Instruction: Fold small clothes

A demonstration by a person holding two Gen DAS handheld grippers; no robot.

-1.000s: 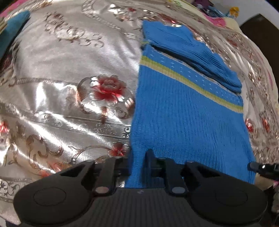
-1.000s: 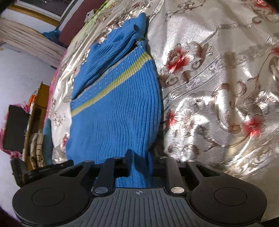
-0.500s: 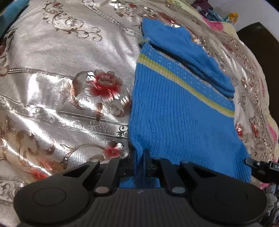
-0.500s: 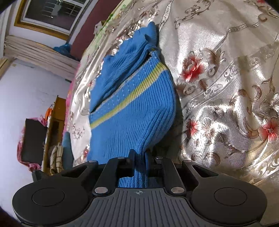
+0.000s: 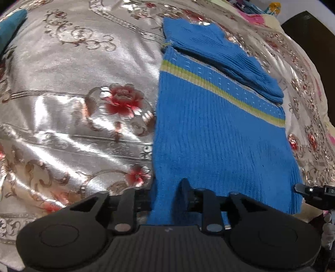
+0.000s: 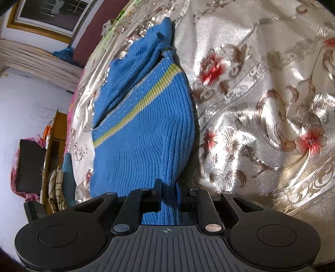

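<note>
sweater (image 5: 219, 134), blue knit, lies flat on the floral bedspread (image 5: 83, 104). our left tool (image 5: 165, 194) has just been opening, hem loose between its fingers; our right tool (image 6: 168, 194) pinches the other corner. we'd free both evenly, then smooth the hem.

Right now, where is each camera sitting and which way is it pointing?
Left wrist: on the left claw, angled down over the shiny floral bedspread, at the blue sweater; own fingers show, parted around its near edge, having just been opening.
Right wrist: on the right claw, angled down along the sweater's other side toward a window; its fingers, having just opened slightly, grip a fold.
Shared: the sweater, its yellow stripe and the bedspread.
</note>
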